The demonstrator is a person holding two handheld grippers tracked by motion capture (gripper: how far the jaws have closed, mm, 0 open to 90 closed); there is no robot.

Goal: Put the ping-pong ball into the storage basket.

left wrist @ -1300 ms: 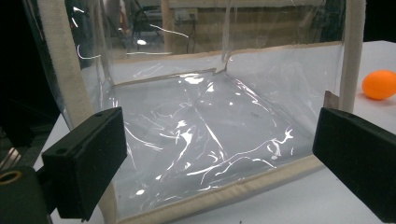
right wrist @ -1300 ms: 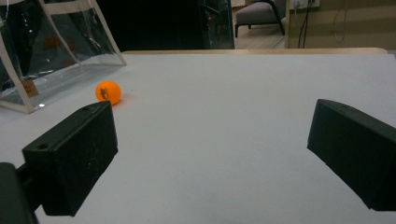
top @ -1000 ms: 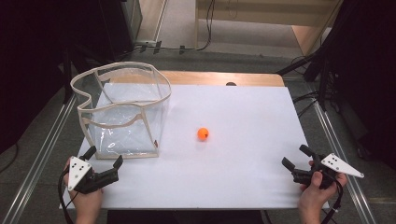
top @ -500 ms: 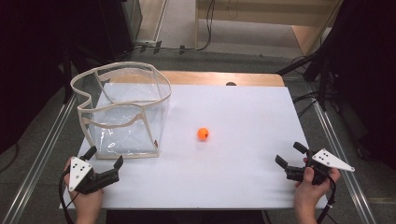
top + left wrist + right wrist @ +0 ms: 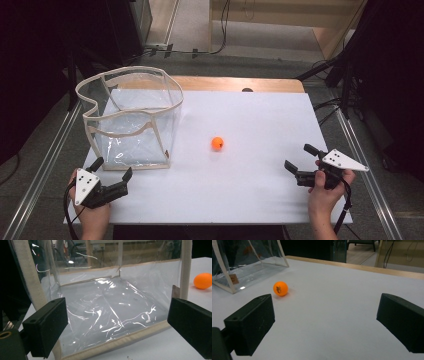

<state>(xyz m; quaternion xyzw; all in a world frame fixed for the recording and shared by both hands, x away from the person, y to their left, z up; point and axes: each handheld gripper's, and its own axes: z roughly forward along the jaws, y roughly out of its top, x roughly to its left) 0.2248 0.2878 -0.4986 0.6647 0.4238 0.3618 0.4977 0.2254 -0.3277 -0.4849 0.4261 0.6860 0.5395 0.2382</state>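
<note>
An orange ball (image 5: 217,143) lies on the white table (image 5: 250,120), a little right of a clear plastic bag (image 5: 132,120) with cream fabric trim that stands open at the left. My left gripper (image 5: 112,168) is open near the table's front left corner, just in front of the bag, with nothing between its jaws. In the left gripper view the bag (image 5: 110,307) is close ahead and the ball (image 5: 203,280) sits at the far right. My right gripper (image 5: 299,157) is open near the front right. In the right gripper view the ball (image 5: 280,288) lies ahead to the left, well apart from the jaws.
A wooden strip (image 5: 235,83) runs along the table's far edge. Metal rails (image 5: 42,165) flank both sides. A small dark spot (image 5: 247,90) sits near the back edge. Dark stands and cables fill the floor beyond the table.
My right gripper has moved left and slightly forward over the table toward the ball. The left gripper, the bag and the ball have stayed put.
</note>
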